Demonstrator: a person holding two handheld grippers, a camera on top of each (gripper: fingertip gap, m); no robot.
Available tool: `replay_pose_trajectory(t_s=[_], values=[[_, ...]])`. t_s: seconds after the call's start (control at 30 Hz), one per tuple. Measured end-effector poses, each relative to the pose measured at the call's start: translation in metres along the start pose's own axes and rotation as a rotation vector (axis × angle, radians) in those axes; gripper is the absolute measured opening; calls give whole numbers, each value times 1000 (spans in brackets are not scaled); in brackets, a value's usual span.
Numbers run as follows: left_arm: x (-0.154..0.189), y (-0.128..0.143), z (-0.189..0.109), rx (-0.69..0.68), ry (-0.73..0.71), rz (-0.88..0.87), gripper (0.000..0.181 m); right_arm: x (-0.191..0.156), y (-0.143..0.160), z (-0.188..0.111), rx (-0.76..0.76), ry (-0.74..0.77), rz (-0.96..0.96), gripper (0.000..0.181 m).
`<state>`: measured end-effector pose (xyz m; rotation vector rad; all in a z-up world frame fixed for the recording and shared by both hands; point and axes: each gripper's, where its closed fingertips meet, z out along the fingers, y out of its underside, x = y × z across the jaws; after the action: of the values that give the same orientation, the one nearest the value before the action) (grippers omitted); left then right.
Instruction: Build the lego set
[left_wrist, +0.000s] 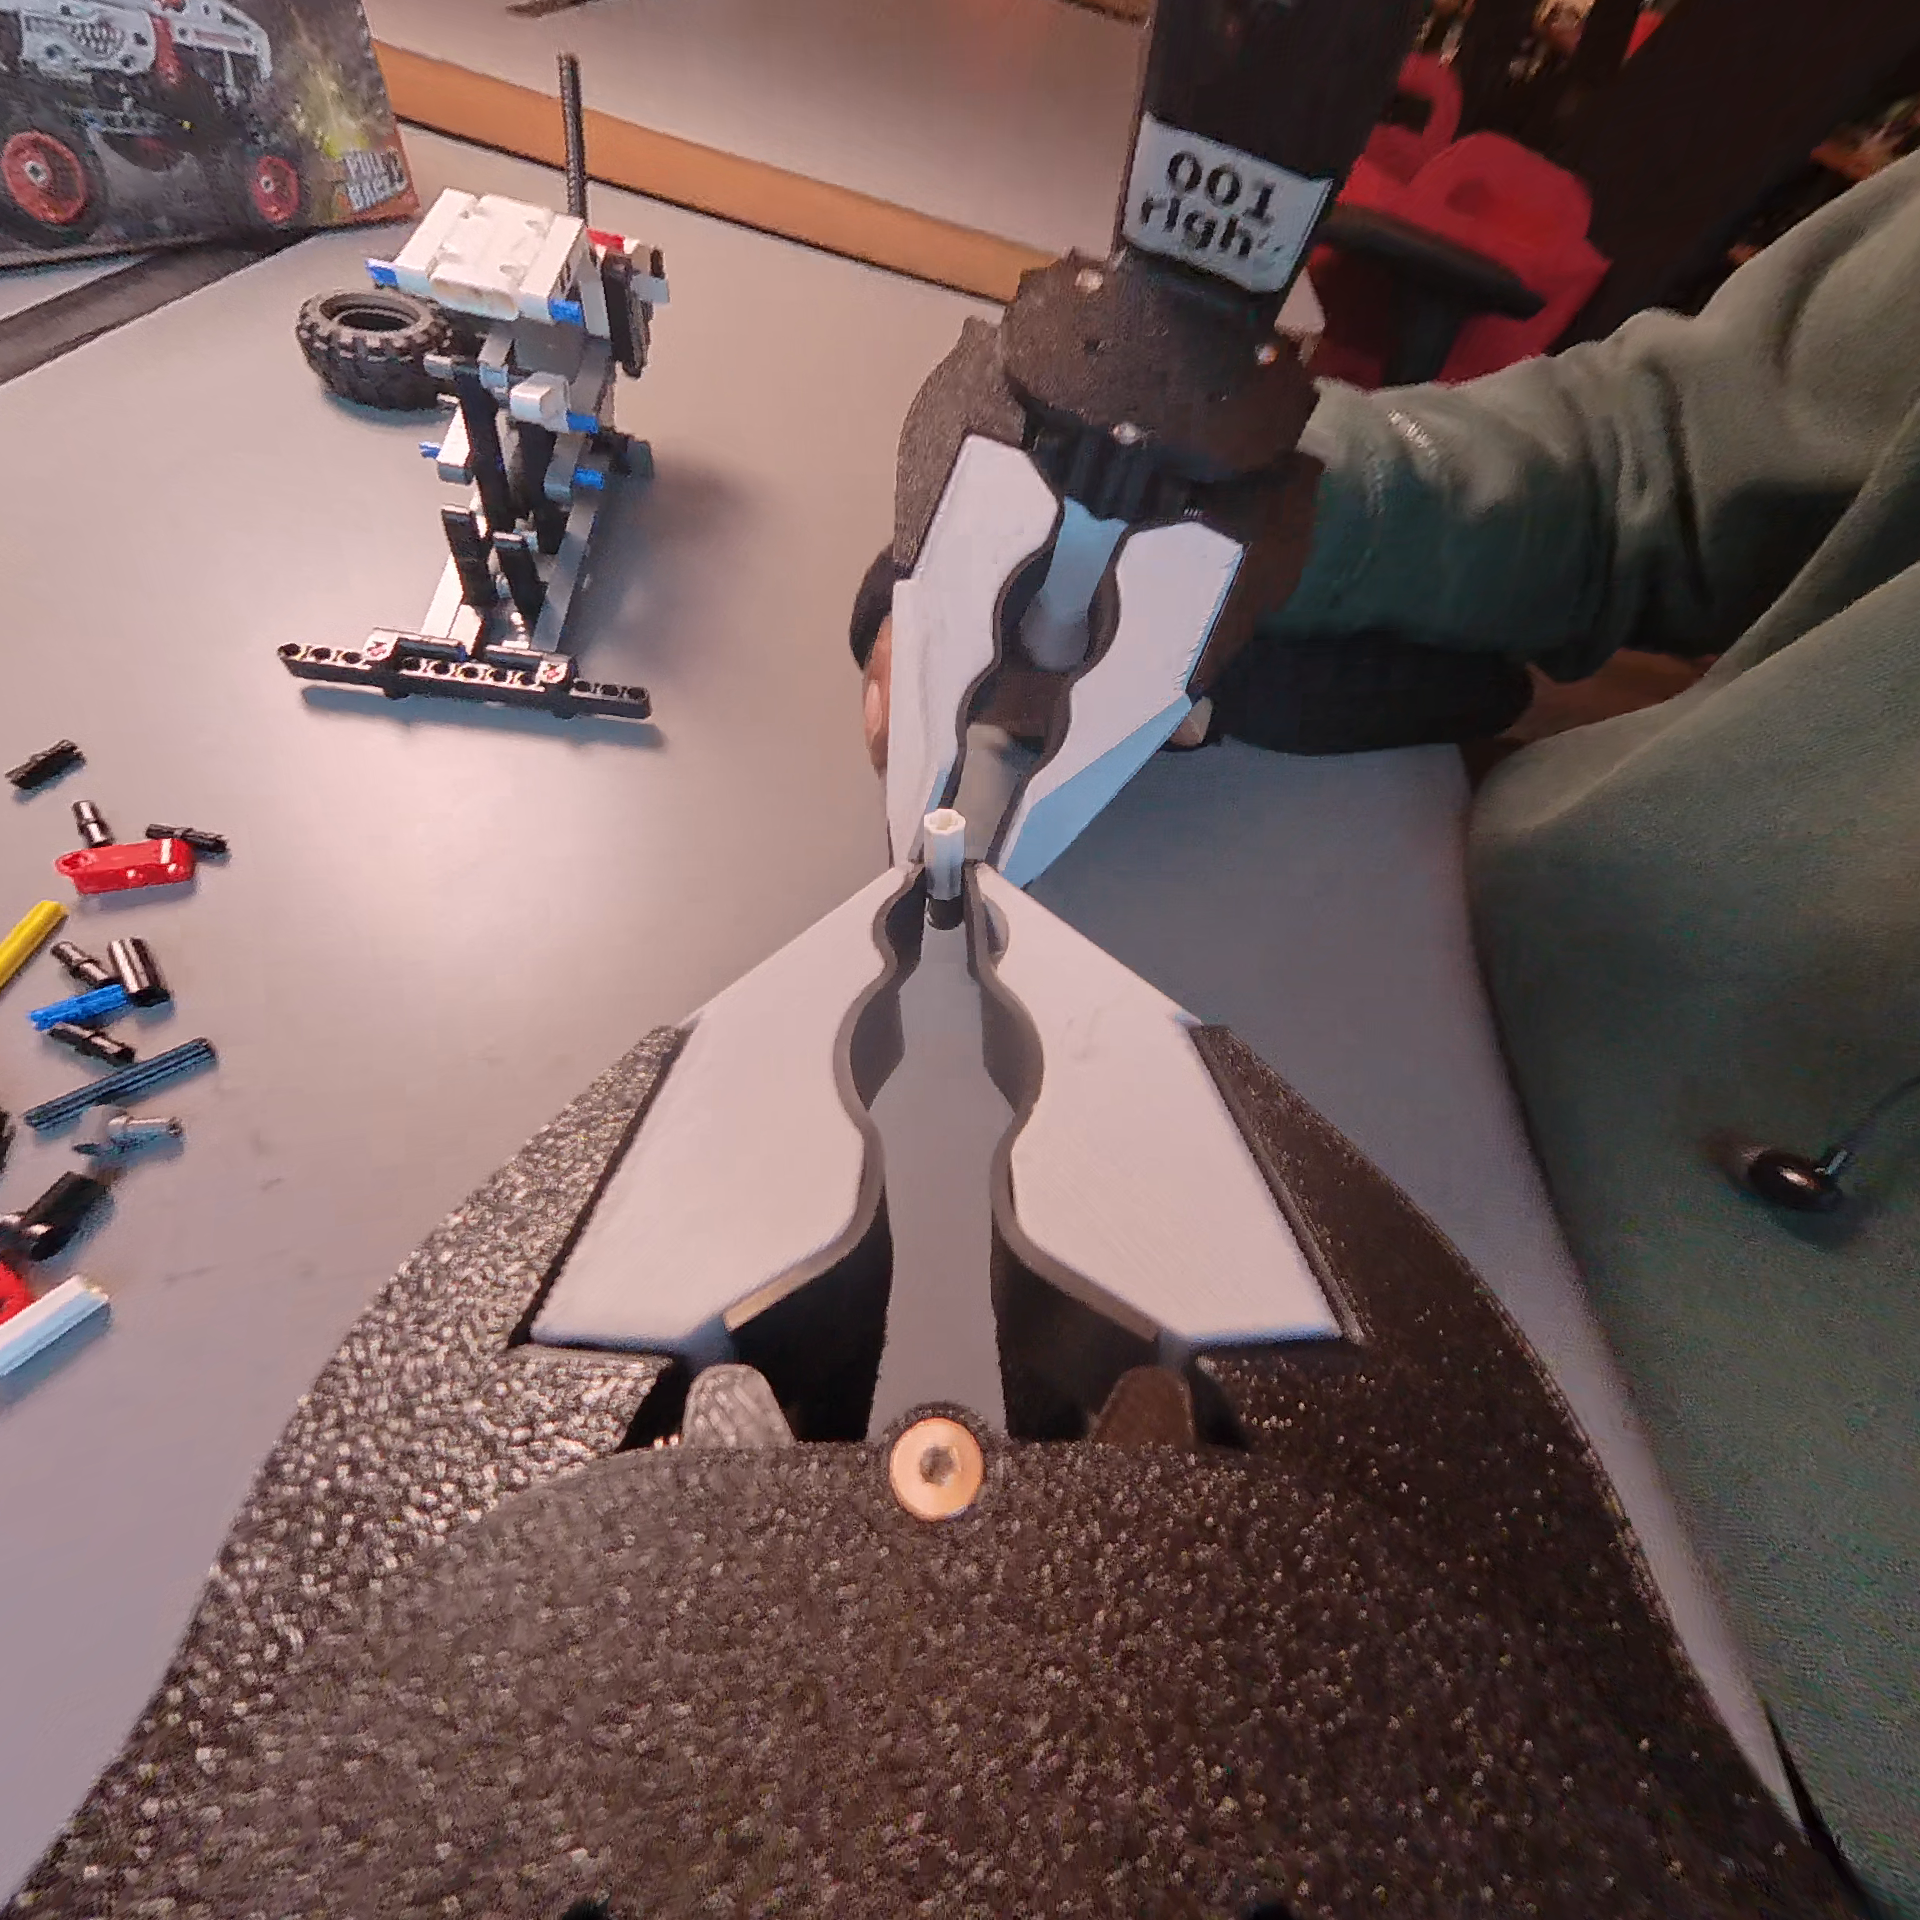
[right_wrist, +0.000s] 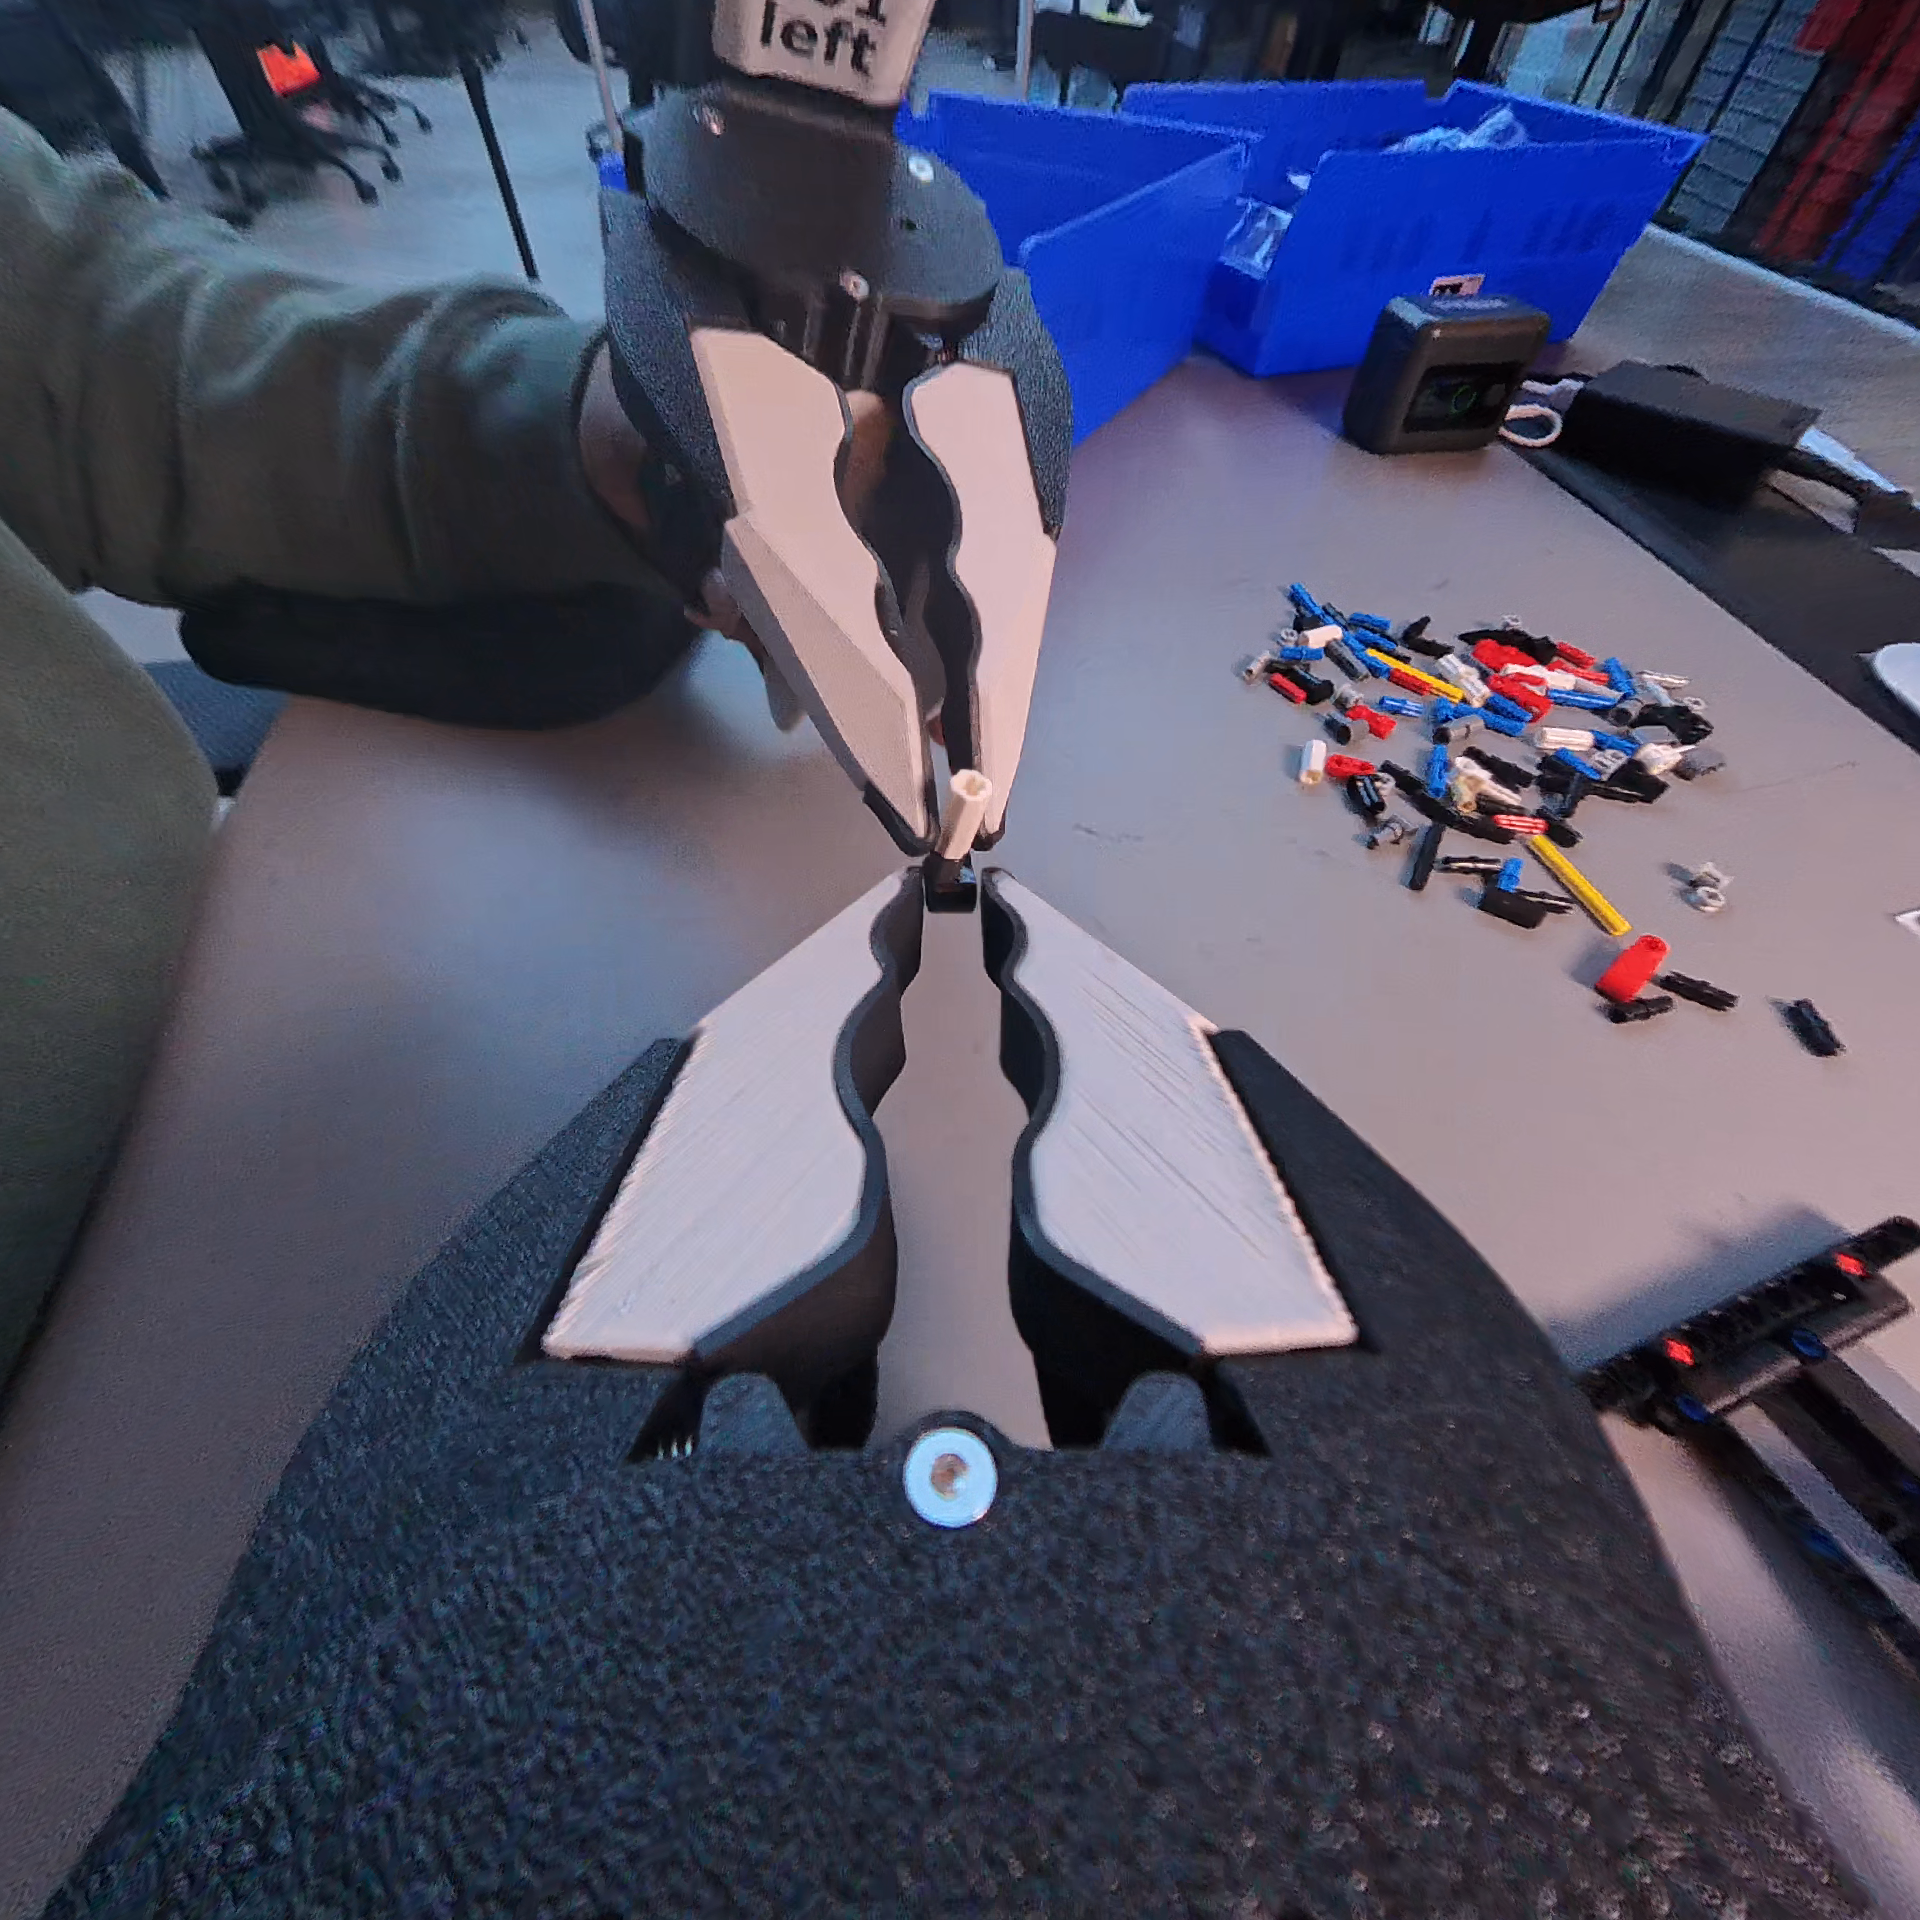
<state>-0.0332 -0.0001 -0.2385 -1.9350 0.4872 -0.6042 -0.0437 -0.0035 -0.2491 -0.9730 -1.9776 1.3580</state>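
Grey matte table (left_wrist: 540, 935), wood strip along its far edge; dim room behind with office chairs, blue plastic bins (right_wrist: 1351, 208), a small black device (right_wrist: 1449, 374) and a flat black box on the tabletop.

Both grippers meet tip to tip above the near table edge. Left gripper (left_wrist: 943, 883): grey smooth fingers with wavy black inner edges, rough black speckled body; tips nearly closed on a small white sleeve (left_wrist: 943, 847) with a black pin (left_wrist: 941, 914) sticking out of it. Right gripper (right_wrist: 951, 888): same build, tips pinched on the pin's black end (right_wrist: 951, 894), the sleeve pointing away from it toward the left one. Green sleeves on both arms.

Half-built model (left_wrist: 520, 416): white, grey and black beams with blue pins, standing on end on a long black holed beam, mid-table. Knobby black tyre (left_wrist: 358, 348) just behind it. Set box (left_wrist: 187, 114) at the far corner. Loose parts (right_wrist: 1486, 738) scattered apart: red, blue, black, grey bits, yellow axle.
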Motion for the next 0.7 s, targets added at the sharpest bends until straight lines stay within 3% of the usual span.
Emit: replay_pose_trajectory(t_s=[0.13, 0.3, 0.7], values=[[-17, 29, 6, -165, -117, 93, 7, 10, 16, -3, -107, 56, -88, 20], [-27, 64, 13, -335, -164, 206, 7, 25, 21, -13, -129, 104, -93, 20], [-28, 69, 7, -335, -104, 220, 9, 17, 28, -9, -161, 62, -95, 20]])
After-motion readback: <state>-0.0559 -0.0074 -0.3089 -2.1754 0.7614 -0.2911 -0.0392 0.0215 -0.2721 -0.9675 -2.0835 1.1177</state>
